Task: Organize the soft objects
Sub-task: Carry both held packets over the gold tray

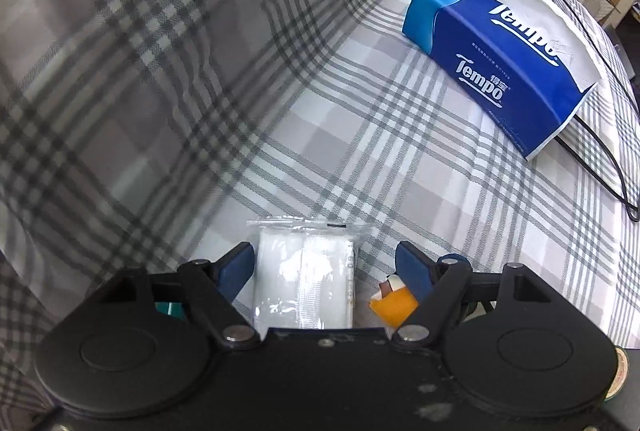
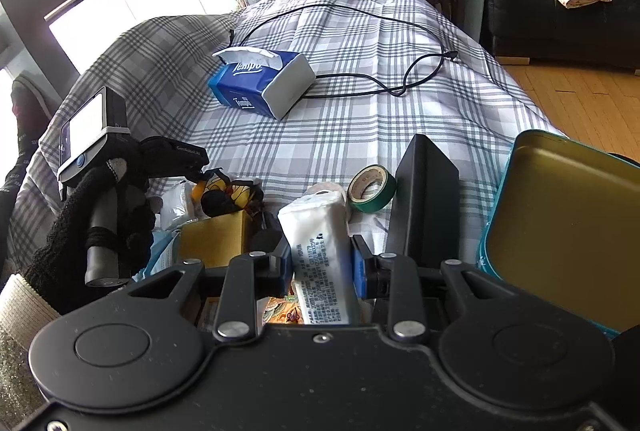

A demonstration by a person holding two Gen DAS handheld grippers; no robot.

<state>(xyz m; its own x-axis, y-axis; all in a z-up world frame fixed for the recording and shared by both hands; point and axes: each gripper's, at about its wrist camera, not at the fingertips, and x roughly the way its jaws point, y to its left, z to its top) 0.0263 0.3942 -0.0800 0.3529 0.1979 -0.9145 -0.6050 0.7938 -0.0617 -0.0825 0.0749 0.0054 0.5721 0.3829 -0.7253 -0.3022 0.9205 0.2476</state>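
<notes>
The right gripper (image 2: 322, 267) points forward and down over the bed; its blue fingers (image 2: 359, 265) pinch a white tissue pack (image 2: 320, 251) that stands tilted between them, its printed side toward the camera. Under and just behind the pack lies a clutter: a gold box (image 2: 214, 237) at 9 o'clock of the pack, a black and yellow soft toy (image 2: 224, 195) beyond the box, and a green tape roll (image 2: 372, 189) at 1 o'clock. A black wedge-shaped block (image 2: 426, 199) stands just right of the tape, and an open teal tin (image 2: 560, 227) with a gold inside sits at 3 o'clock.

At 9 o'clock in the right wrist view a hand (image 2: 100, 223) in a black knit glove grips the handle of the left gripper, which points steeply down toward the clutter.

In the left wrist view the left gripper (image 1: 325, 263) has its fingers (image 1: 412, 267) spread. A small white packet (image 1: 306, 271) in clear wrap lies between them on the plaid bedspread (image 1: 280, 91), close to the left finger and apart from the right one. An orange scrap (image 1: 394, 305) shows by the right finger.

Farther off, at 1 o'clock, a blue Tempo tissue box (image 1: 500, 71) lies on the bedspread with a white tissue sticking out. A black cable (image 2: 360, 43) loops behind and beside it.
</notes>
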